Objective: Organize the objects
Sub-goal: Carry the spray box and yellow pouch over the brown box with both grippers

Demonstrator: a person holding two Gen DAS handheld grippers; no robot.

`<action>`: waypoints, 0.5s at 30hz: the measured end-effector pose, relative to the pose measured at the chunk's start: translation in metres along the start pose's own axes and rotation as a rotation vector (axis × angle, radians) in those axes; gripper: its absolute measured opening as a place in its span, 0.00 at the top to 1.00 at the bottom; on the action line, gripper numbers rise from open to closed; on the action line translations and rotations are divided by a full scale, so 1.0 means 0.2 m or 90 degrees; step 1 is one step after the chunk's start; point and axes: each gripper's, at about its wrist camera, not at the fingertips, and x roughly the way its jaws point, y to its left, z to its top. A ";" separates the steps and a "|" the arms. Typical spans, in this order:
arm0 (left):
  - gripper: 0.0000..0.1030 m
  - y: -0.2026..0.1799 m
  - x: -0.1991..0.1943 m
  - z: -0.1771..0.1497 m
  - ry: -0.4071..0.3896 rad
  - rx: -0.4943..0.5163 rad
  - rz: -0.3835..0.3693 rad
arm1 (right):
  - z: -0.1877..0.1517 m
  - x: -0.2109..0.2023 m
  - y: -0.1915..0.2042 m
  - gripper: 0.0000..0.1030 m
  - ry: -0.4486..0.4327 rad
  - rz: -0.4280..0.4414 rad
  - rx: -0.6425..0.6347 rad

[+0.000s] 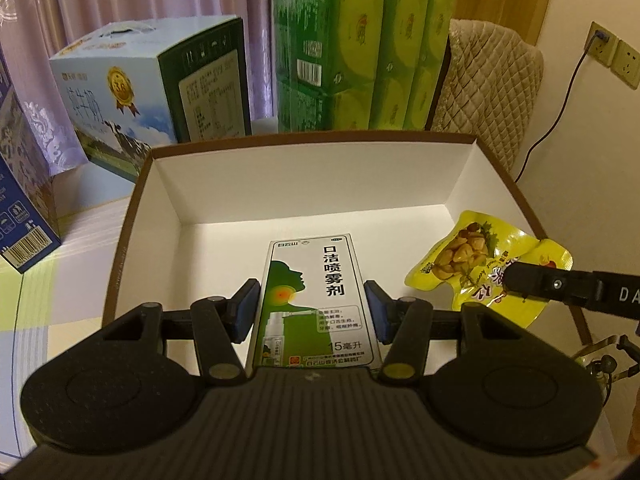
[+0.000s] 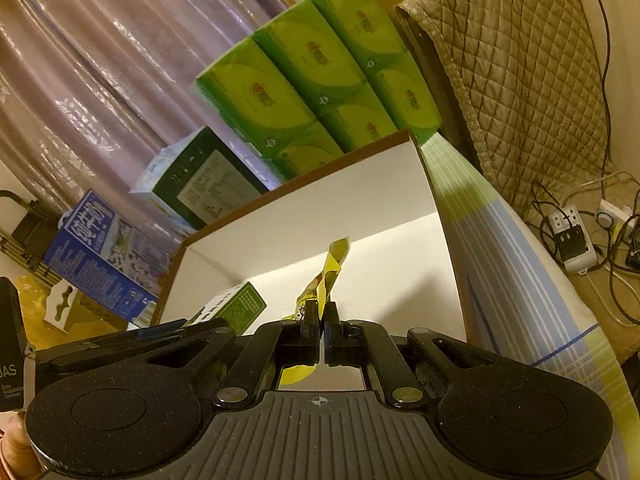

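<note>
A white-lined cardboard box with a brown rim sits open on a striped cloth-covered surface, backed by a green multipack of tissues and a pale blue milk carton. Inside, lying flat on the box floor, is the green-and-white throat spray box. The left hand-held gripper straddles it, blue pads spread to either side with slivers of gap showing, so it appears released rather than clamped. The right hand-held gripper is clenched on a corner of the yellow snack packet, which hangs over the box's right-hand rim, part inside and part out; the right wrist view shows the foil standing edge-on between the closed fingers.

The step in hand looks to be placing the packet beside the spray box. Doing it well probably means carrying the limp pouch fully past the rim and lowering it onto bare floor to the right, before opening, so it neither drapes over the wall nor lands on the carton. The left tool would best back straight out without nudging the spray box.
</note>
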 end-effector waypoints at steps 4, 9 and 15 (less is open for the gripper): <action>0.50 0.00 0.05 0.00 0.010 -0.001 -0.001 | 0.01 0.03 -0.02 1.00 0.004 -0.008 0.004; 0.50 -0.01 0.11 0.01 0.023 -0.005 0.000 | 0.02 0.06 -0.04 1.00 0.007 -0.015 0.009; 0.43 -0.01 0.16 0.01 0.027 -0.009 -0.002 | 0.03 0.06 -0.05 1.00 0.006 -0.019 0.011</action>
